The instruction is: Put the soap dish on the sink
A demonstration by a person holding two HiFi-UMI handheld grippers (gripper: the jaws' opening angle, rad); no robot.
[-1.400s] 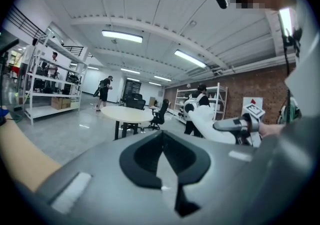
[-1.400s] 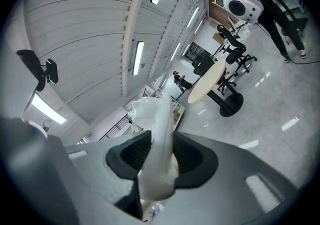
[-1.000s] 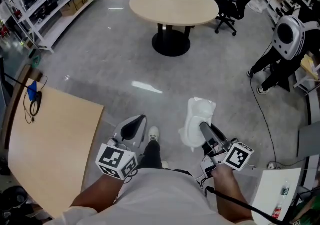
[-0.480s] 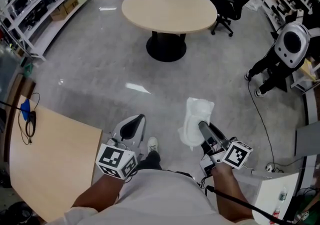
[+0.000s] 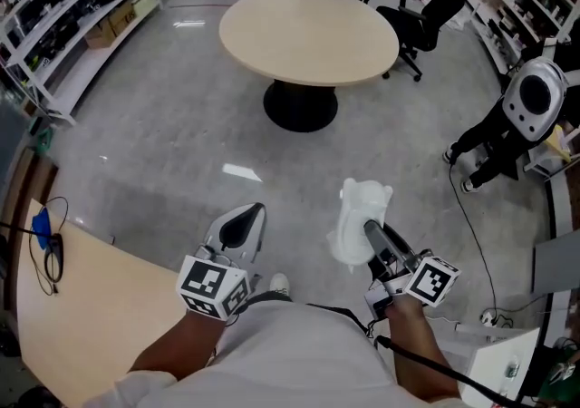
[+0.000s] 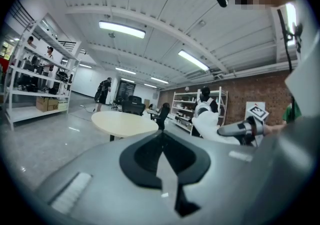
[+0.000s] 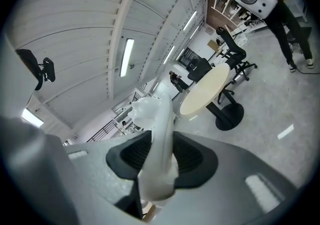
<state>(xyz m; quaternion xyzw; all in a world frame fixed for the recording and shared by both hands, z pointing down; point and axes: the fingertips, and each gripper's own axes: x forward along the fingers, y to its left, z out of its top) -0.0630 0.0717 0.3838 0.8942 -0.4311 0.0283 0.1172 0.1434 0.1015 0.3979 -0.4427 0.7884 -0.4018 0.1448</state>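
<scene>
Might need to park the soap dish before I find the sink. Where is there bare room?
The round table ahead looks bare across its top. The wooden tabletop at lower left is free apart from a cable near its left edge. The right side is crowded: office chairs, a white-headed robot, a floor cord.

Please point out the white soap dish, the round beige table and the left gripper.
white plastic soap dish [image 5: 352, 214], head view: middle of its body
round beige table [image 5: 308, 34], head view: centre of its top
left gripper [image 5: 257, 209], head view: between its fingertips
</scene>
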